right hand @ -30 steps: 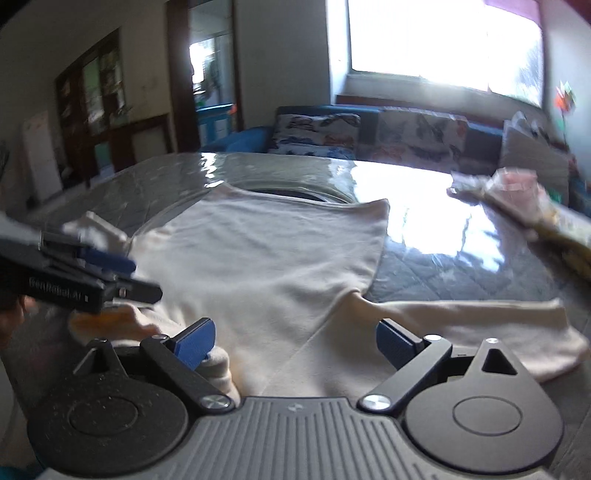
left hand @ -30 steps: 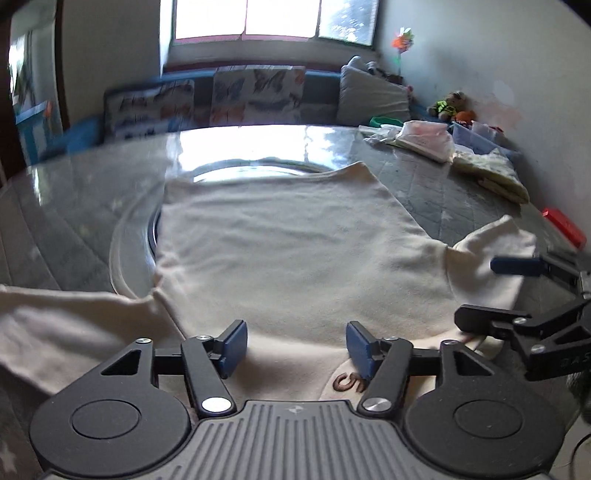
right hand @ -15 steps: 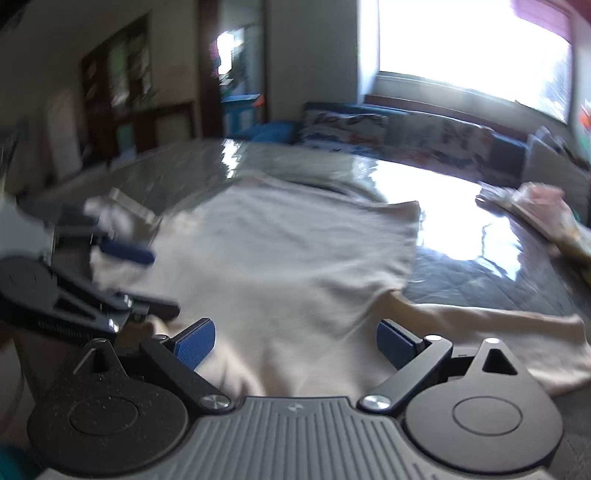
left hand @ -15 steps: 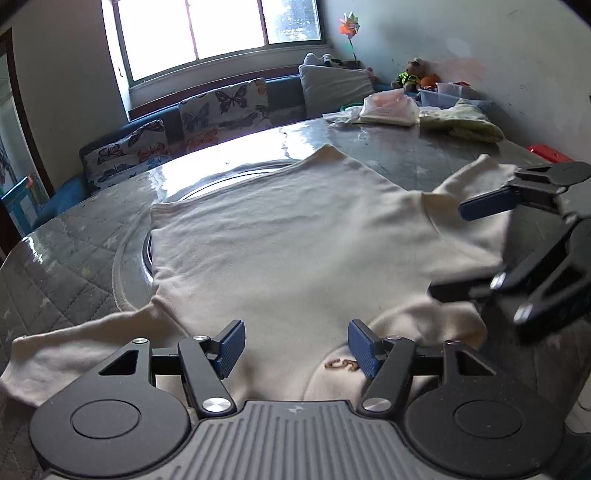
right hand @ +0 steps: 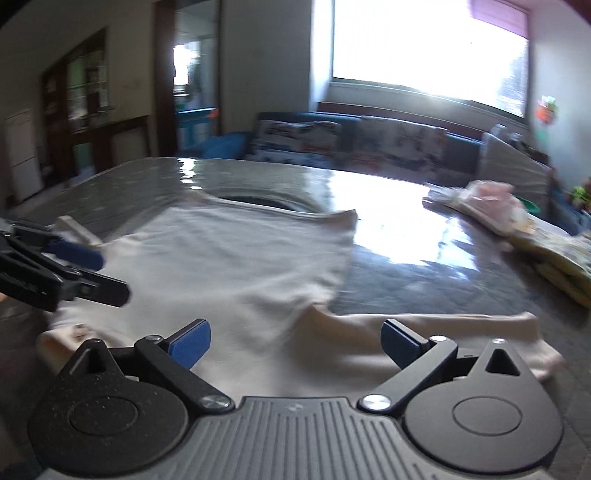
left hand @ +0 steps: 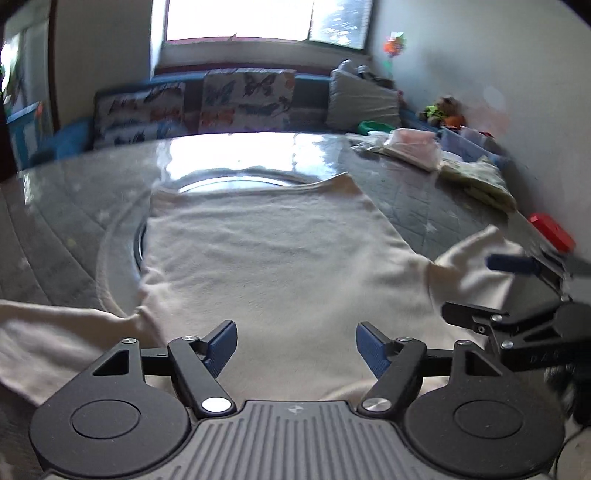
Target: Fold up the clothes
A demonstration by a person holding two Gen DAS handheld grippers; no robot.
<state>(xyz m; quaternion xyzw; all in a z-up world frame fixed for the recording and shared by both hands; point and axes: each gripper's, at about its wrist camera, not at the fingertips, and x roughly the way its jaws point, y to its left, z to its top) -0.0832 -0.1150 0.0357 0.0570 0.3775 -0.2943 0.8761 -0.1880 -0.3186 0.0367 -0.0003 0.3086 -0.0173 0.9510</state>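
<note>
Cream shirt [left hand: 273,258] beneath both hand-held grippers

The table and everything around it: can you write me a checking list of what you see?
Surface: grey quilted table under a shiny clear cover, with a round glass turntable in the middle.
Job's things: cream long-sleeved top spread flat, both sleeves out sideways.
Clutter: pile of folded pale clothes at the far right edge; small red box near it.
Grippers: left gripper open, above the top's near edge; right gripper open, above the right sleeve.
Cables: nothing seen.
Surroundings: blue sofa with butterfly cushions, bright window, stuffed toy by the wall.
</note>
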